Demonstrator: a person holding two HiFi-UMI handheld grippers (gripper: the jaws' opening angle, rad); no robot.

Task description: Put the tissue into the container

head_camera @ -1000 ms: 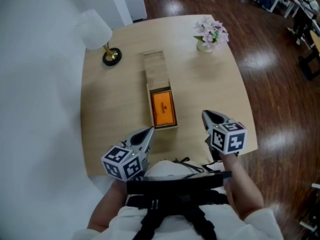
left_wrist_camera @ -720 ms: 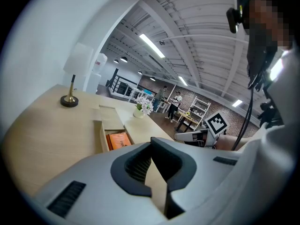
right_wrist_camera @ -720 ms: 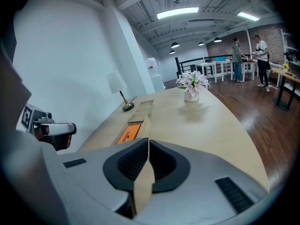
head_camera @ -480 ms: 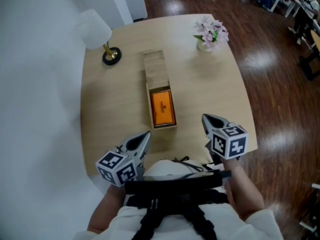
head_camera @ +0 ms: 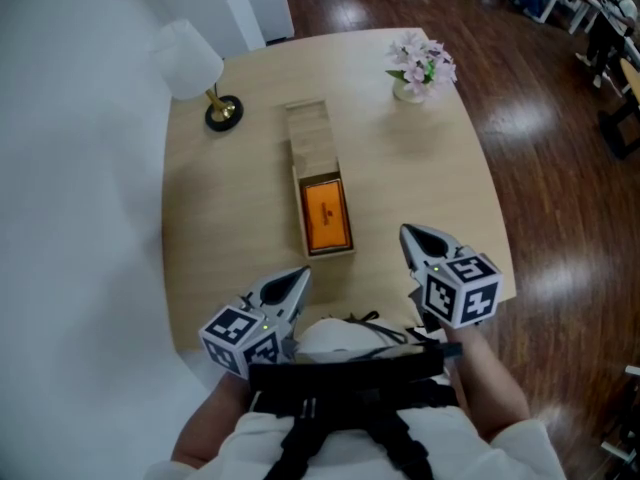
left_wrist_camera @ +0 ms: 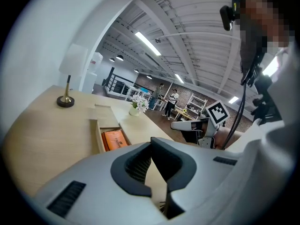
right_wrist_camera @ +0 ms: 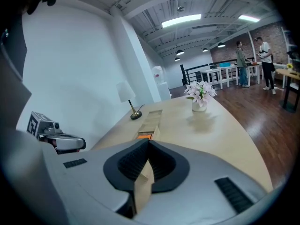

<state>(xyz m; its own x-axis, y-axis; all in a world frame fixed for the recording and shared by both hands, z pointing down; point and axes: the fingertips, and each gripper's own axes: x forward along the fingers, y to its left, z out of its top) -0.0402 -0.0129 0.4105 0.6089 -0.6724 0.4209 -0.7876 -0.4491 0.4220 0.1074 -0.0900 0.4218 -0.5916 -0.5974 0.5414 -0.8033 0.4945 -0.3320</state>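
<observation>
A long wooden container (head_camera: 309, 131) lies in the middle of the table, its lid slid back toward the far end. An orange tissue pack (head_camera: 326, 215) lies flat in the open near half. My left gripper (head_camera: 302, 274) hovers over the table's near edge, just left of the container's near end, shut and holding nothing. My right gripper (head_camera: 405, 231) is to the right of the container, also shut and holding nothing. The left gripper view shows the pack (left_wrist_camera: 115, 138) in the box ahead of shut jaws. In the right gripper view the container (right_wrist_camera: 151, 119) lies ahead past the shut gripper (right_wrist_camera: 148, 143).
A white-shaded lamp (head_camera: 192, 62) on a dark round base stands at the far left of the table (head_camera: 420, 168). A vase of pale flowers (head_camera: 421, 69) stands at the far right. Dark wooden floor surrounds the table; people and furniture are far off.
Both grippers have drifted slightly toward the near edge of the table. The container and tissue pack have not moved.
</observation>
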